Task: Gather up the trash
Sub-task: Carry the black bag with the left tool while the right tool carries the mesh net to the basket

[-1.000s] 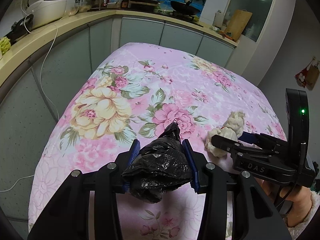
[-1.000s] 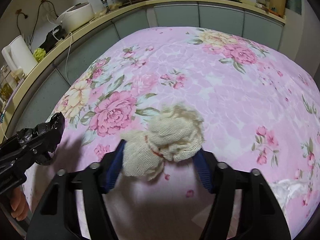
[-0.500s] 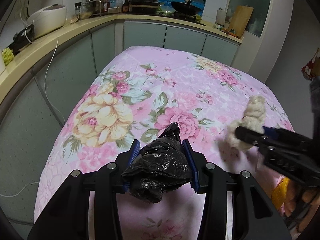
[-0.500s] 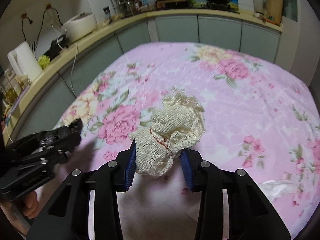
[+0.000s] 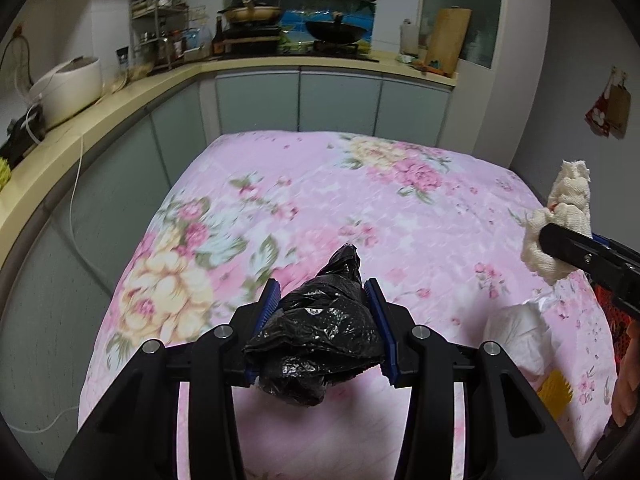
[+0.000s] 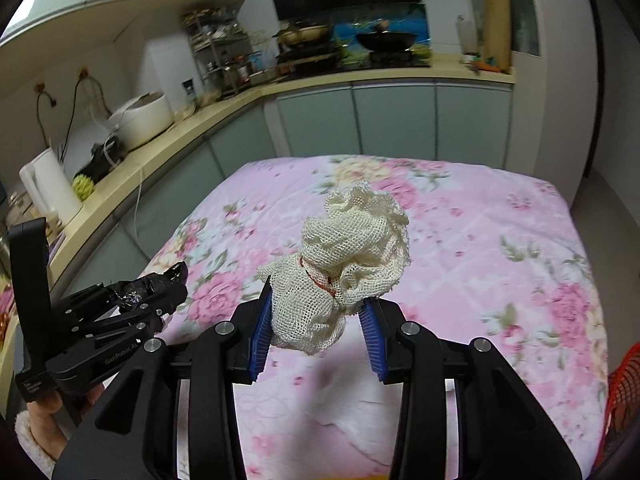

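Observation:
My left gripper [image 5: 322,300] is shut on a crumpled black plastic bag [image 5: 316,332], held above the pink floral tablecloth [image 5: 320,208]. My right gripper [image 6: 318,312] is shut on a cream mesh cloth wad [image 6: 344,264] tied with a red thread, lifted clear of the table. In the left wrist view the mesh cloth wad [image 5: 560,216] hangs at the far right in the right gripper's black fingers [image 5: 580,252]. In the right wrist view the left gripper [image 6: 160,292] shows at the left with the black bag [image 6: 152,284] in it.
A white crumpled plastic piece [image 5: 516,332] and a yellow object [image 5: 554,394] lie on the cloth near its right edge. A red mesh basket [image 6: 624,392] sits at the lower right. The kitchen counter [image 5: 80,128] with a rice cooker [image 5: 68,88] wraps round the left and back.
The right gripper closed on the mesh cloth wad and lifted it off the table. Both grippers rose and drew back; the left kept hold of the black bag.

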